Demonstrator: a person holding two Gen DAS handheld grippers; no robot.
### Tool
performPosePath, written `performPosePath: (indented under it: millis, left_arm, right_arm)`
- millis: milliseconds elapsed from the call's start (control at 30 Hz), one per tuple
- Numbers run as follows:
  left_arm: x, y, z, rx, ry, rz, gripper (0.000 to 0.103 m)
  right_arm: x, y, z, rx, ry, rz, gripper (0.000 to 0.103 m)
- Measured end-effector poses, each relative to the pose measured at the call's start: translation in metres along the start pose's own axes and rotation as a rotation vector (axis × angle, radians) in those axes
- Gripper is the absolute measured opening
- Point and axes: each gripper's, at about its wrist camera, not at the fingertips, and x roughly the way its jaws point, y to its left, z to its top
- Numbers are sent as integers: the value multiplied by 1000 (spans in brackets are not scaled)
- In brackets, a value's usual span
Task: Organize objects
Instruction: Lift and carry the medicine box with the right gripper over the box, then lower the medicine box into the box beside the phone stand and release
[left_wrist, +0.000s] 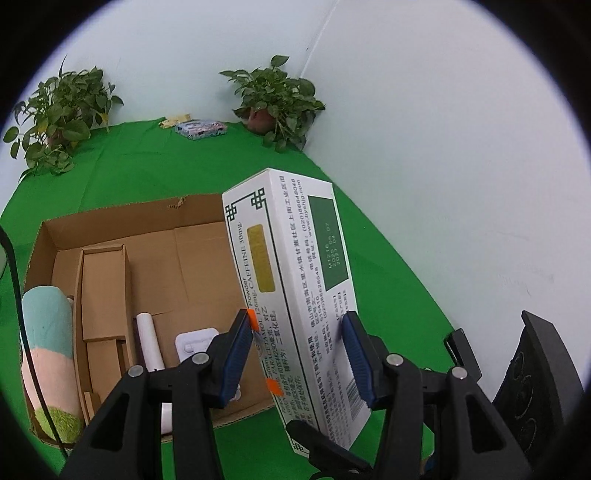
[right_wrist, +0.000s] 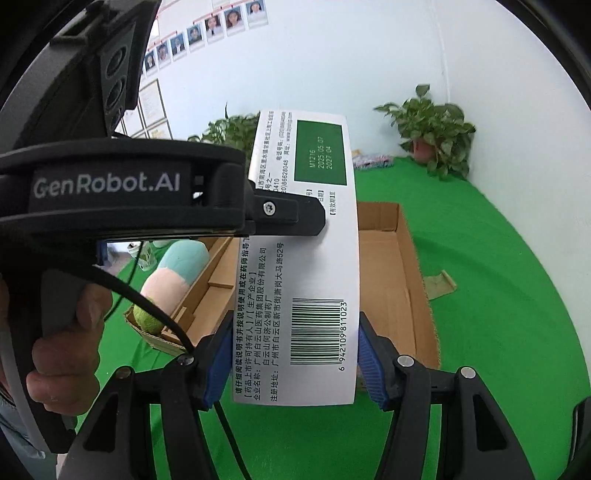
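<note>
A long white medicine box (left_wrist: 295, 280) with green print is held in the air over the right end of an open cardboard box (left_wrist: 122, 225). My left gripper (left_wrist: 299, 350) is shut on its lower part. In the right wrist view my right gripper (right_wrist: 291, 363) is shut on the barcode end of the same medicine box (right_wrist: 317, 240), and the left gripper's black body (right_wrist: 122, 199) clamps it higher up. The cardboard box (right_wrist: 410, 266) lies below.
Inside the cardboard box lie a pastel plush toy (left_wrist: 48, 350), a white roll (left_wrist: 149, 341), a white plastic piece (left_wrist: 194, 341) and cardboard dividers (left_wrist: 105, 288). Two potted plants (left_wrist: 277, 99) (left_wrist: 61, 114) and a patterned packet (left_wrist: 201, 129) sit at the back of the green cloth (left_wrist: 177, 166). White wall stands on the right.
</note>
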Motion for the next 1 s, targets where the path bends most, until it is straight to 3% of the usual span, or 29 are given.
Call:
performPosePath:
  millis: [267,400,667,1000]
  left_arm:
    - [41,44,23,-79,83,24,48]
    - [69,55,28,-87,127,2,48]
    - [138,73,13,-130,245,-13,48]
    - [195,101,-9,-230,338,-63,49]
  right_arm:
    - [74,-17,38,34,124,77,57]
    - [102,-31,40,66,175,83,57]
    - [149,-61,6,146,304,87,57]
    - [209,-98,-22,202,416,42,57]
